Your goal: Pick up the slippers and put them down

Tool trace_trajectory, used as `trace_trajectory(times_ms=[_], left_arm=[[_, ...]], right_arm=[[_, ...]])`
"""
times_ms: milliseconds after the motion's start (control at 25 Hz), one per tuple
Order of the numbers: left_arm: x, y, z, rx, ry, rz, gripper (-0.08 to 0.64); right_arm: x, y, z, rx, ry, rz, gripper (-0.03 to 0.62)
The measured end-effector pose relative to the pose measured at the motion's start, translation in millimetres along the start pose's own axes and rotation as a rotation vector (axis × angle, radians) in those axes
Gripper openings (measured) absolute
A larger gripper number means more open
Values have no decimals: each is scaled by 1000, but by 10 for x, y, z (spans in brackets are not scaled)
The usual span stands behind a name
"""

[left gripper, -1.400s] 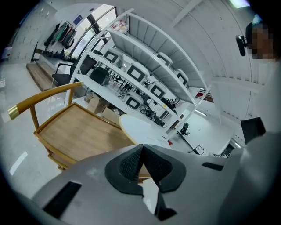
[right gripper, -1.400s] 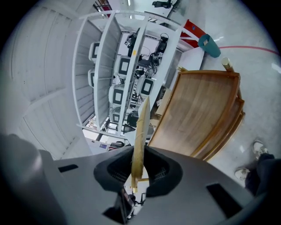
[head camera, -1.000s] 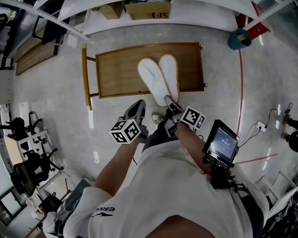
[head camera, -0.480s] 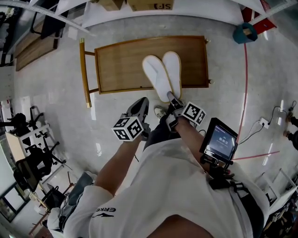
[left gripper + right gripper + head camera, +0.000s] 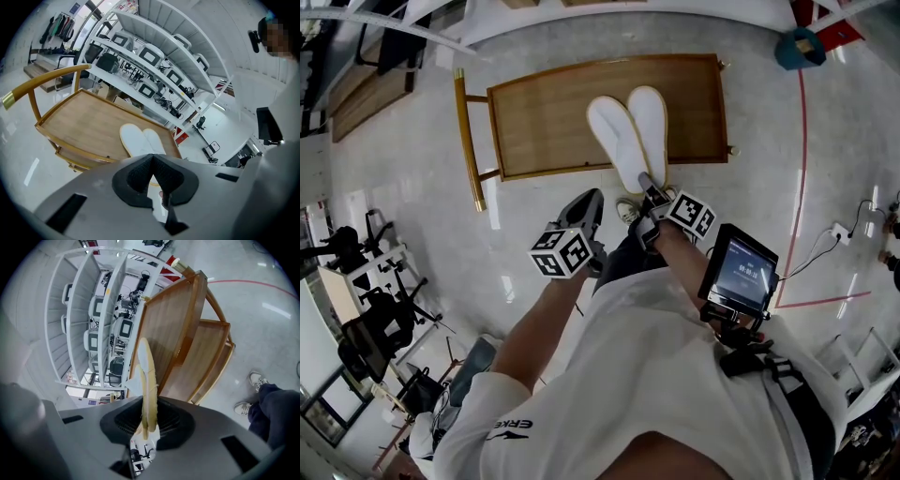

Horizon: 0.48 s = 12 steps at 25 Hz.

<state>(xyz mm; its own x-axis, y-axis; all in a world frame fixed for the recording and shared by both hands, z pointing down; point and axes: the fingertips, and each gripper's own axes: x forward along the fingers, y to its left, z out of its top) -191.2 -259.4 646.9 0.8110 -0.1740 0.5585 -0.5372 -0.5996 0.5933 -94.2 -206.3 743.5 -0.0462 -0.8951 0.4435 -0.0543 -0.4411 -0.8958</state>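
Slippers: a pair of thin, flat white slippers with cream-yellow edges lies side by side over the wood. The toes point away from the person, and the heels stick out past the near rim.
Surface: a low brown wooden surface with a raised rim and a gold-coloured bar at one end.
Right tool: the right tool is clamped on the heel ends, where the two slippers overlap. In its own view both slippers show edge-on between the dark pads.
Left tool: the left tool has its jaws together with nothing in them. It hangs over the floor beside the right one, apart from the slippers.
Down or not: the toes look laid on the wood, but I cannot tell if all the weight rests there.
Weight: they look very light – one tool should carry both.
Stiff or soft: they look soft and bendy, so held by the heels alone the toes would likely droop.
Slippery: they look like cloth, so not slippery. Still, with two pinched as one, a slipper could slide out.
Breakable: probably not; a drop should not hurt them.
Best hold: the heel ends, with both layers between the pads, look like a good place.
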Motion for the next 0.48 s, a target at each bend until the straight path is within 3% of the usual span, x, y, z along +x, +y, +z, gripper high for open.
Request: trace_trajectory(times_ms=[480], left_arm=[[-85,-19,-30,11,24,10,3]], right_arm=[[44,-108,4,-6,-10,-23,63]])
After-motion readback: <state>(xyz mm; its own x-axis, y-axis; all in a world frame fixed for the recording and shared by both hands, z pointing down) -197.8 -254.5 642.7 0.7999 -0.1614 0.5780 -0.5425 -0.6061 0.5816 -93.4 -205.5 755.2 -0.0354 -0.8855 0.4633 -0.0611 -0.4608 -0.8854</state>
